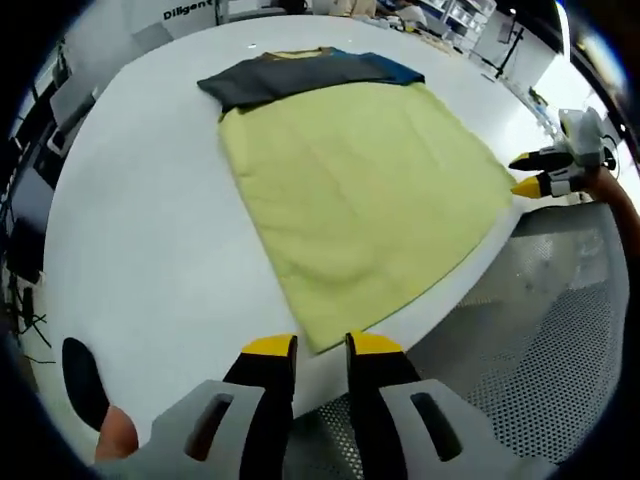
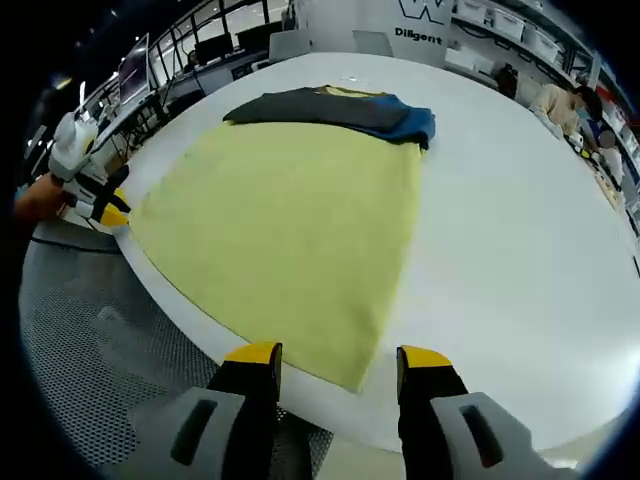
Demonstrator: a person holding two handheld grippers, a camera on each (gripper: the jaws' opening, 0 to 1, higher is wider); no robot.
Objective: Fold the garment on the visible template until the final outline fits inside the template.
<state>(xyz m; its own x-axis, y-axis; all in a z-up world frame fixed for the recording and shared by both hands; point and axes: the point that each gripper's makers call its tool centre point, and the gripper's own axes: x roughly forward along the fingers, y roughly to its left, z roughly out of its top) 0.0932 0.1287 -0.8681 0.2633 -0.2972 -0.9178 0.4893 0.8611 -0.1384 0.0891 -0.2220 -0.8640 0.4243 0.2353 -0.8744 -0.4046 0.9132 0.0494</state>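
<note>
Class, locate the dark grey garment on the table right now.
In both views the dark grey garment lies on the white table along the far edge of the yellow-green cloth, opposite the grippers, with a blue piece beside it.

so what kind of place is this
Probably a robotics lab or open workshop. A big white table holds the yellow-green garment, with monitors and desks behind, shelving at the back, and perforated metal flooring.

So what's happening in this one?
A person is folding a yellow-green garment laid flat on a white table, a hand-held gripper in each hand. The left hand-held gripper and right hand-held gripper hover open at its near corners. Dark folded clothes lie at its far end.
</note>
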